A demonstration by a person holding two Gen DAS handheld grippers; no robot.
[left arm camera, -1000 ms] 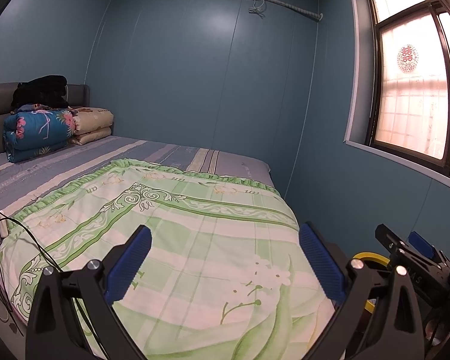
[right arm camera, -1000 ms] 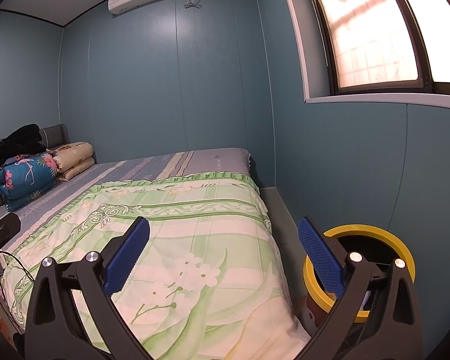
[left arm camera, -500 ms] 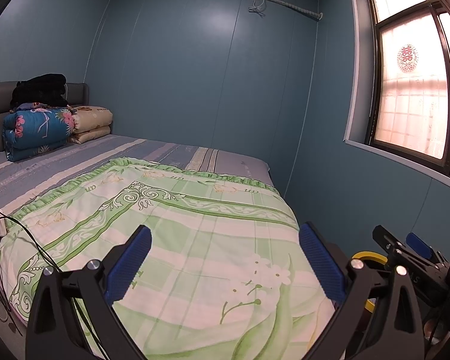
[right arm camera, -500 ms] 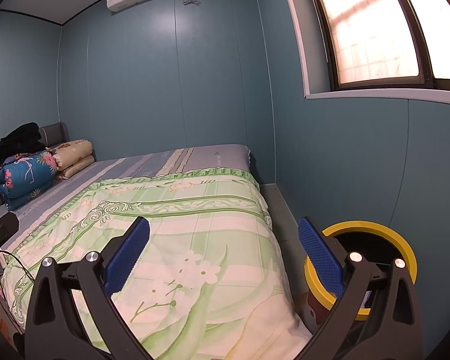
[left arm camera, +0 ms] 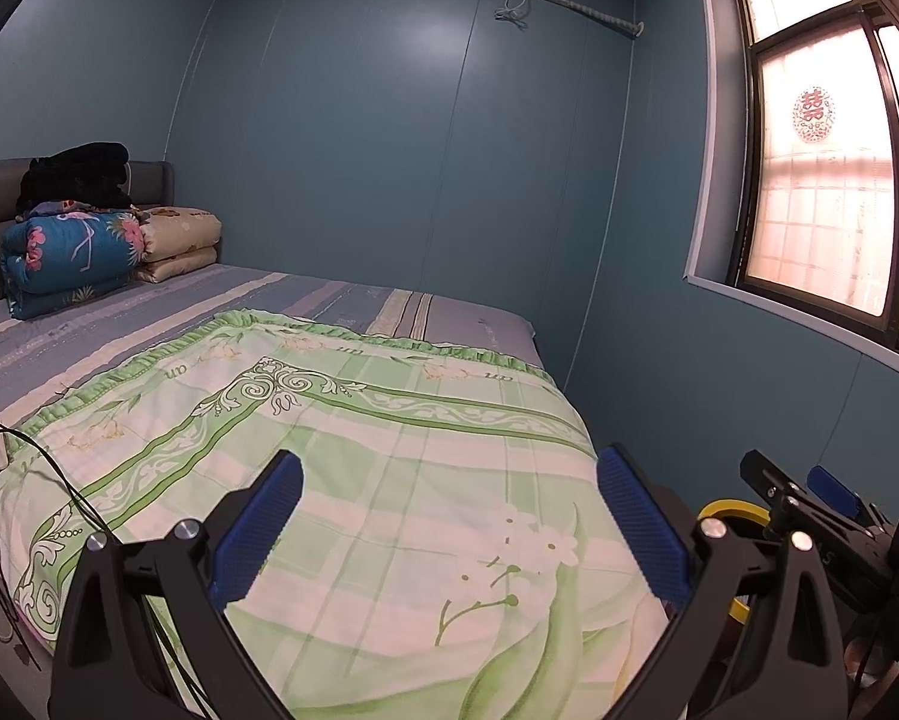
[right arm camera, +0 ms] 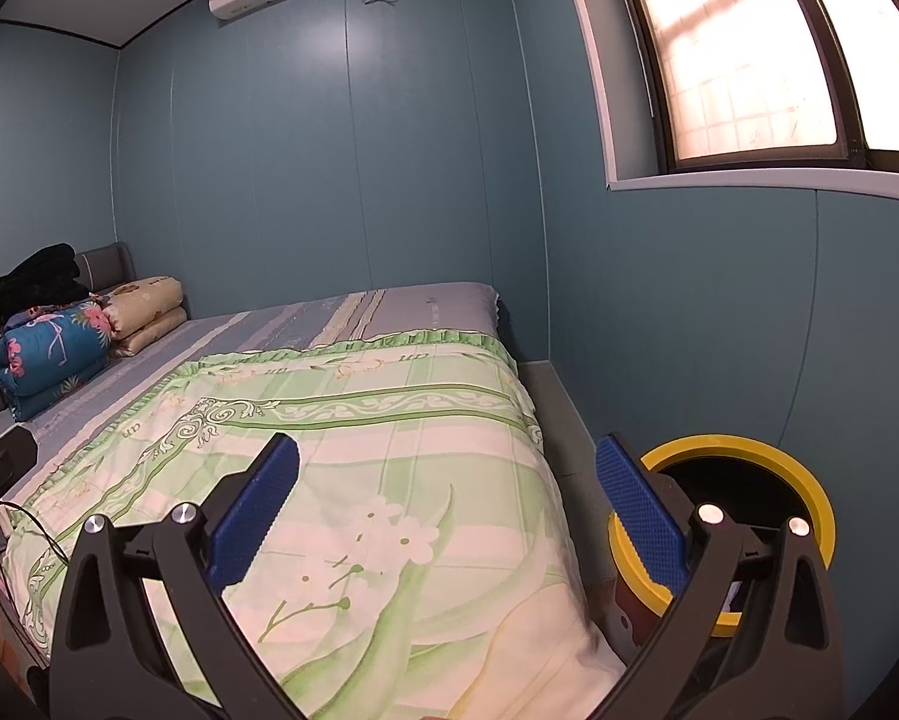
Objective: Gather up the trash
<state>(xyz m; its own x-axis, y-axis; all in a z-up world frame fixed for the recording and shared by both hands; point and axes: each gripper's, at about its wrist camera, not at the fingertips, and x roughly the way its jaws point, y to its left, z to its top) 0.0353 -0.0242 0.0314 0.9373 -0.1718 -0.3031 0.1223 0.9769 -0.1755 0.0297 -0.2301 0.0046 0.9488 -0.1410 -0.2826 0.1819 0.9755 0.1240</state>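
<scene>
A round bin with a yellow rim [right arm camera: 749,450] stands on the floor between the bed and the blue wall, to the right of my right gripper [right arm camera: 446,507]. Its rim also shows in the left wrist view [left arm camera: 734,510]. My right gripper is open and empty, above the near corner of the green floral quilt [right arm camera: 389,450]. My left gripper [left arm camera: 449,516] is open and empty above the same quilt [left arm camera: 359,450]. The right gripper's tool shows at the right of the left wrist view [left arm camera: 809,504]. No loose trash is visible on the bed.
Folded quilts [left arm camera: 71,258] and dark clothes [left arm camera: 77,174] are stacked by the headboard. Black cables [left arm camera: 41,480] hang off the bed's left edge. A window [left arm camera: 827,180] is in the right wall. A narrow floor strip [right arm camera: 557,402] runs beside the bed.
Both views have shifted very slightly. In the right wrist view the bin sits a little more in sight. Both grippers remain open and empty.
</scene>
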